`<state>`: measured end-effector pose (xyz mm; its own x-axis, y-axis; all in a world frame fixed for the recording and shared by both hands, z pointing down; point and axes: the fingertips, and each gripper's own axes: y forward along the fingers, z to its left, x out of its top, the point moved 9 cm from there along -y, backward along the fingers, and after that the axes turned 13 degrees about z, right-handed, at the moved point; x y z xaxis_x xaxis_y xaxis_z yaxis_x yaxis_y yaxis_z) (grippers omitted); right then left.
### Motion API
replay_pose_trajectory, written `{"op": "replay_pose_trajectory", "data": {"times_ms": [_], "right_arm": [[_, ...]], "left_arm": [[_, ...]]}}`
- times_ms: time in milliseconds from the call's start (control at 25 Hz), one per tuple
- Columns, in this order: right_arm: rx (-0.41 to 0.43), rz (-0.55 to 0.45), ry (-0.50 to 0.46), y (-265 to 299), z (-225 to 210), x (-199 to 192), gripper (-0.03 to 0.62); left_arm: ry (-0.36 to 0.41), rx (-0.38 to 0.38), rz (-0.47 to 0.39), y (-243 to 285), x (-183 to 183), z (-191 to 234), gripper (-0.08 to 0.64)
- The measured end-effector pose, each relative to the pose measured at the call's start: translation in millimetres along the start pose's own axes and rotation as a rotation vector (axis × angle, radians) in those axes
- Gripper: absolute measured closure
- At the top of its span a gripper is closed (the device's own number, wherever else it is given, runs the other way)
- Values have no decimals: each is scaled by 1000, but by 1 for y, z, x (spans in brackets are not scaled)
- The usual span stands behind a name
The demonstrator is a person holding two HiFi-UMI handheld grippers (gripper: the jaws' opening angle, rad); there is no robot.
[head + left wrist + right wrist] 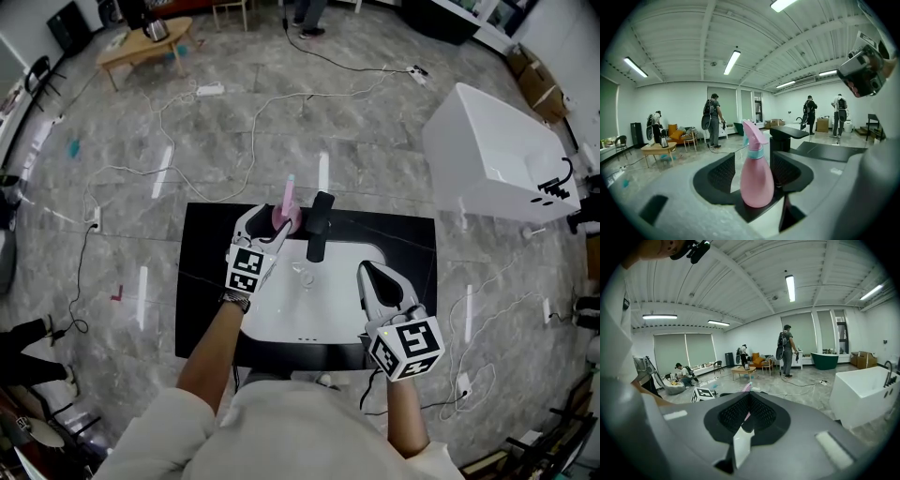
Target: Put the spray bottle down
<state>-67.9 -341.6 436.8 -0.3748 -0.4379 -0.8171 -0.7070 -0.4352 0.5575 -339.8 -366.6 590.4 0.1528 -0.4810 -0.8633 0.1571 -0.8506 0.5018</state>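
The pink spray bottle (757,183) stands upright on the black counter (202,281), at the back edge of the white sink basin (281,330) and just beside the black faucet (319,225), on the faucet's left in the head view. The bottle's base rests on the counter surface. Its pale blue collar and pink trigger head are at the top. The left gripper (270,225) is level with the bottle, with one of its fingers (723,174) on each side of the body. The left gripper view shows them spread wide, with a visible gap between each dark pad and the bottle, so nothing is gripped. The right gripper (367,272) is held over the near right part of the basin, well apart from the bottle. Its fingers (736,414) are drawn together, the tips meet, and they hold nothing. A thin strip of the bottle's pink shows far off through the slit below the tips. The person's forearms enter from the bottom of the head view, one to each gripper. The counter stands on a grey tiled floor (141,178) crossed by white cables. A white tub (497,159) stands off to the right.
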Motion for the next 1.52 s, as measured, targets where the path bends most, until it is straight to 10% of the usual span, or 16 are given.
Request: {"op": "replay_pose_trajectory", "data": {"times_ms": [1520], "right_arm": [[26, -222, -235, -210, 24, -15, 586]], "left_arm": [[54, 107, -203, -254, 93, -201, 554]]}}
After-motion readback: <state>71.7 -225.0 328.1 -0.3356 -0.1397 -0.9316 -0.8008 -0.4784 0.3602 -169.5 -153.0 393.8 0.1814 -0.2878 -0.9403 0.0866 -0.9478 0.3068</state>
